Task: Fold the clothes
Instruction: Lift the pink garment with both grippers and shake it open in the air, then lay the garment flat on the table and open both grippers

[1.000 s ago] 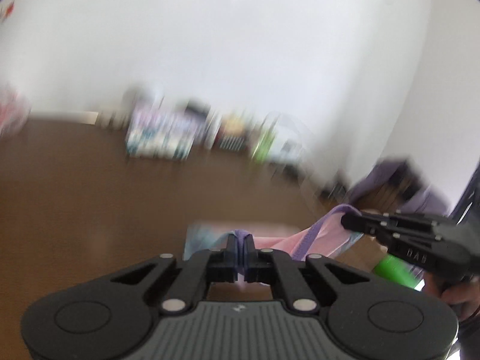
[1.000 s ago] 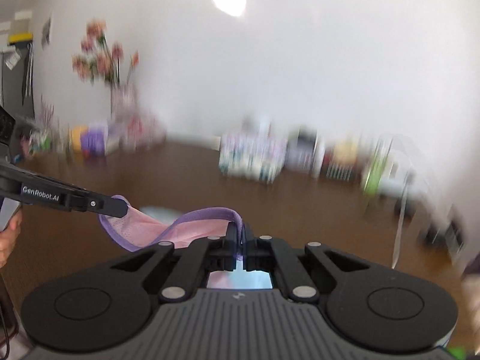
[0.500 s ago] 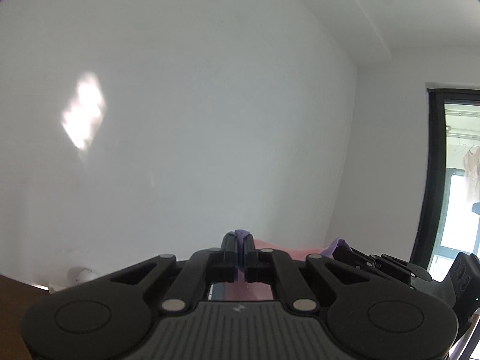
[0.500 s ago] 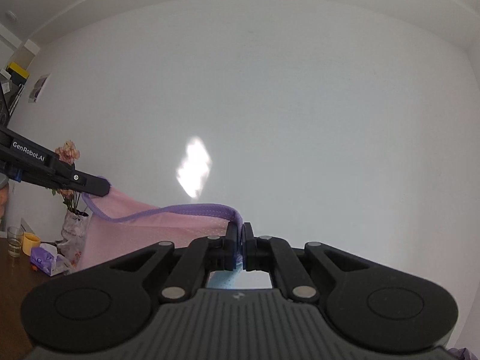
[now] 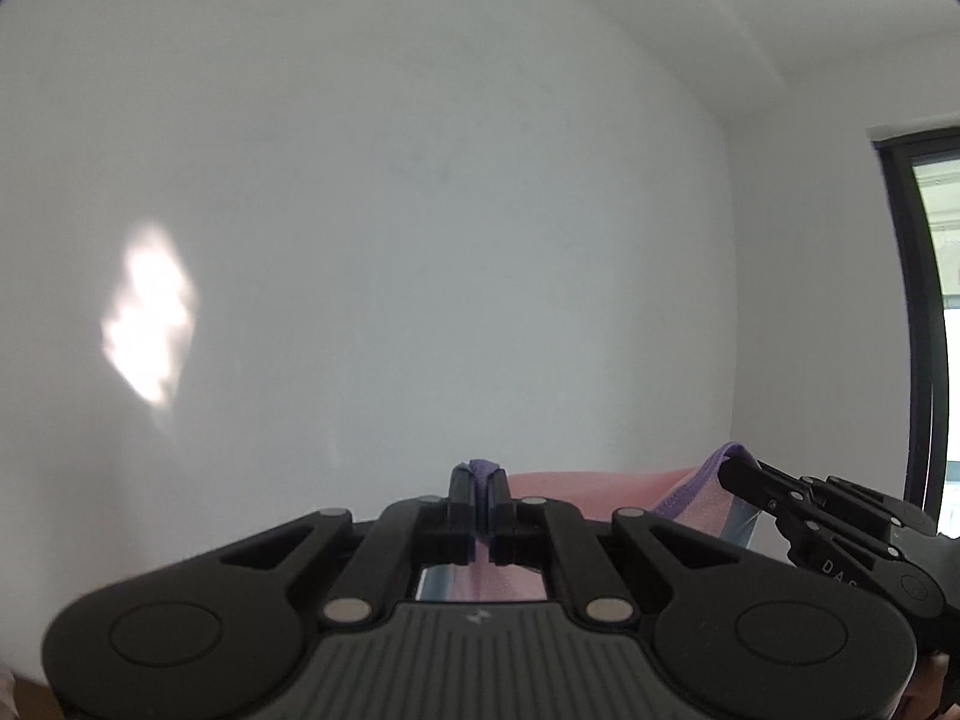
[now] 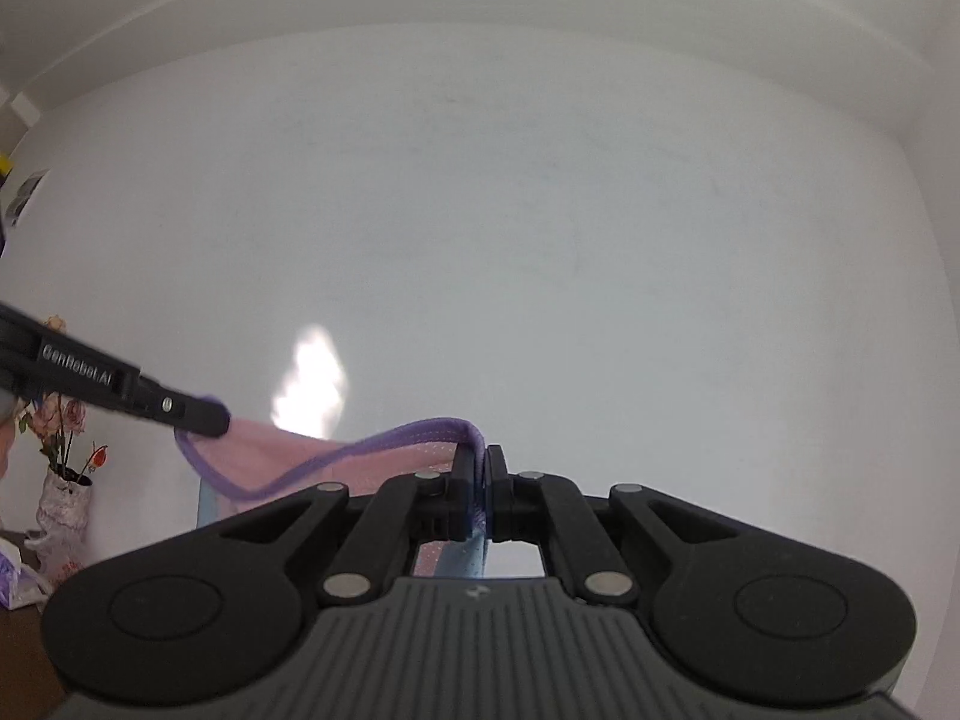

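A pink garment with a purple trimmed edge and a light blue part hangs in the air between my two grippers. My left gripper is shut on the purple hem, which pokes up between its fingertips. In the left wrist view the right gripper comes in from the right, pinching the same edge. My right gripper is shut on the purple trim in its own view. There the left gripper reaches in from the left, holding the far corner. The garment sags slightly between them. Its lower part is hidden.
A plain white wall with a bright light patch fills both views. A dark window frame stands at the right. A vase with flowers sits on a brown table at the lower left.
Both grippers have risen with the garment and tilted upward. The brown table and its clutter have dropped out of view; now mostly wall shows. The garment stays stretched between them.
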Available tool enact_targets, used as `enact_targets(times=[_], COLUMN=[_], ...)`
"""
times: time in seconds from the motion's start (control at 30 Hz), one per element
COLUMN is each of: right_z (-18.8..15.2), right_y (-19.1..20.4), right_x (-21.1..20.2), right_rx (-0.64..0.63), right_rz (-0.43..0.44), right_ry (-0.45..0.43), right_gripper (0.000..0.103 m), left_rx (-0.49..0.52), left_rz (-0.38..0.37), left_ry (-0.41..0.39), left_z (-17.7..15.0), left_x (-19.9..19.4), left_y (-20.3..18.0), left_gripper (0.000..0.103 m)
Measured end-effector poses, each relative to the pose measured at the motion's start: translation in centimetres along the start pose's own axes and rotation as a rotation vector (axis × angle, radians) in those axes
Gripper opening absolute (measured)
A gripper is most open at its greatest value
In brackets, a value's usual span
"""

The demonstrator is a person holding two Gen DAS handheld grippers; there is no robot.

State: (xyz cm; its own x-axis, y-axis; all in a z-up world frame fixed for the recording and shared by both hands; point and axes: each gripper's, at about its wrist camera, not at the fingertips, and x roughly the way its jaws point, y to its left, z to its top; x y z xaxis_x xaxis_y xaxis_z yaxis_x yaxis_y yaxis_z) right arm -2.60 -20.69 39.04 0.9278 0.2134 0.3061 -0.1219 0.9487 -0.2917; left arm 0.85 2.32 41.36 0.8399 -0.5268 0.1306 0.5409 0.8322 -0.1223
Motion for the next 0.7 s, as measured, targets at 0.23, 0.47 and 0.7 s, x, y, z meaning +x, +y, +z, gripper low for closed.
enact_targets(times=[0.23,0.47,0.7], right_z=[-4.0,-18.5,-20.7], right_y=[3.7,14.5,9.8], right_x=[-11.1,-21.5,-18.5], right_rx=[-0.040,0.190,0.271], right_rz=[0.157,0.726,0.518], right_ry=[0.139,0.780,0.786], right_gripper=[0.003,0.032,0.060], left_rx=[-0.031,-0.269,-0.363], left_rz=[0.050,0.258,0.180], left_ry=[0.168,0.658,0.614], left_z=[-10.4,-31.2,-32.1], left_x=[-9.9,-17.8,-17.5], left_y=[-0.7,5.9,4.7], left_gripper=[0.002,0.032,0.075])
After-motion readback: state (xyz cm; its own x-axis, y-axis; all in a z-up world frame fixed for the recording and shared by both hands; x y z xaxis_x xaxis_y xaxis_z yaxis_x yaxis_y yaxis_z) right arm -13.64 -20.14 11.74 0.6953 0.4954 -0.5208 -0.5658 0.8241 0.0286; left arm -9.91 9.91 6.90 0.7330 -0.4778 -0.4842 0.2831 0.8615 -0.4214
